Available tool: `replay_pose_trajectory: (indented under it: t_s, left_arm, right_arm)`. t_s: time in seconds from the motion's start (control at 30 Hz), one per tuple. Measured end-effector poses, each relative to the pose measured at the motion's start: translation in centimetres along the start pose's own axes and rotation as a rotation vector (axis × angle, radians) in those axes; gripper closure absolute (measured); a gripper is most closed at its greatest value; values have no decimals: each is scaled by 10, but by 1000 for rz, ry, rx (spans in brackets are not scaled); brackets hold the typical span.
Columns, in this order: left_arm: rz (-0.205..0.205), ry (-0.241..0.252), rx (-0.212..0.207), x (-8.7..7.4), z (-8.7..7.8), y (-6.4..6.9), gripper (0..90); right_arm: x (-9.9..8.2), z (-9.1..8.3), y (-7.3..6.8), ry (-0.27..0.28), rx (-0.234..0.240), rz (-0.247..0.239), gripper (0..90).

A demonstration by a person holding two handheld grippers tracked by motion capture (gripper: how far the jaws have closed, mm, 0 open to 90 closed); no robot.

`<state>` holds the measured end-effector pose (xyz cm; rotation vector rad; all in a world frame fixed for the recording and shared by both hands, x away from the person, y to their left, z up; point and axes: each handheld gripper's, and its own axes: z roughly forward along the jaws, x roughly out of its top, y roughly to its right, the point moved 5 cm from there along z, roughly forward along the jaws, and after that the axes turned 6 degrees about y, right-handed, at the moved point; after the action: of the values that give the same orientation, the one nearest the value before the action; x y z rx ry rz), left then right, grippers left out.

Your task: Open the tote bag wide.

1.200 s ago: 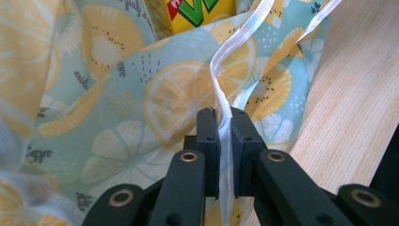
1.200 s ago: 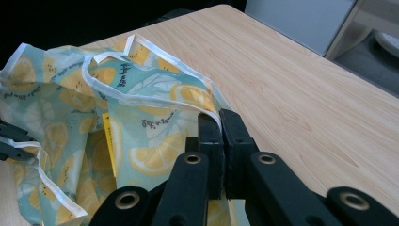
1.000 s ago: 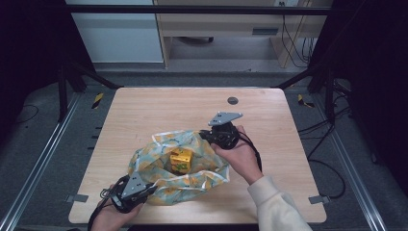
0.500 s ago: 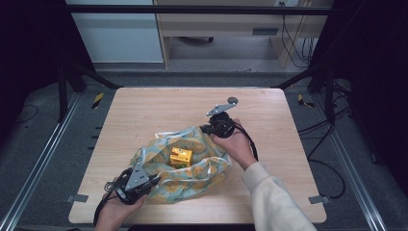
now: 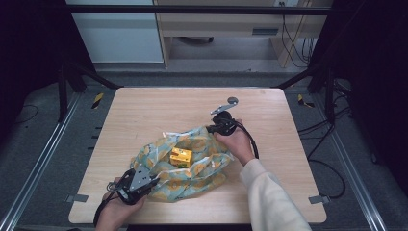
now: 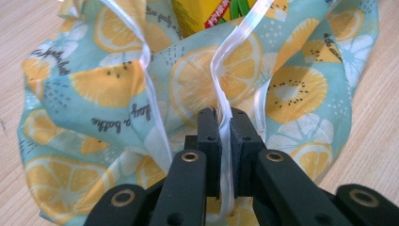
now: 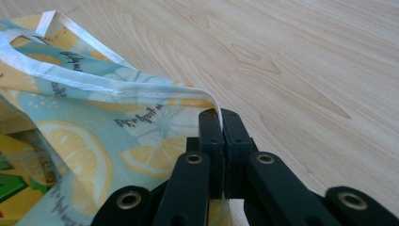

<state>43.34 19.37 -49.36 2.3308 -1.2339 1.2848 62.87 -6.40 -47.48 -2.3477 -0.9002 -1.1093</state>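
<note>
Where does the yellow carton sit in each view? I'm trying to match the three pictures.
High view: yellow carton at table centre, inside the open fruit-print bag.
Left gripper view: top centre, behind the bag's white handle.
Right gripper view: bottom left corner, seen through the bag's mouth.
Shared landmark: the bag's white-edged rim.

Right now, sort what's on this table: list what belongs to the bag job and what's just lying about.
In the job:
- fruit-print bag
- yellow carton inside it
- left gripper, shut on the bag's white strap
- right gripper, shut on the bag's white hem

Lying about:
- small dark round thing near the table's far edge
</note>
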Motion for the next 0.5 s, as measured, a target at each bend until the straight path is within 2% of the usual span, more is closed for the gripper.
replay_pose_trajectory:
  t_s: [0.07, 0.13, 0.2, 0.3, 0.4, 0.5]
  left_arm:
    - [-8, 1, -6, -1, 1, 2, 851]
    - [14, -21, -17, -3, 0, 3, 853]
    - [11, -29, -22, -6, 1, 5, 854]
    - [15, -58, -29, -10, 1, 7, 856]
    - [33, -81, -34, -11, 2, 7, 857]
    - [27, -88, -36, -12, 6, 10, 857]
  right_arm:
    - [-1, 2, 3, -1, -5, 8, 892]
    - [-5, 4, 8, -20, -18, 6, 892]
    - [-9, 5, 14, -35, -33, 19, 892]
    - [-13, 6, 21, -34, -18, 42, 892]
    - [-15, 7, 22, -23, -17, 32, 892]
    - [-17, 8, 22, -30, -24, 15, 893]
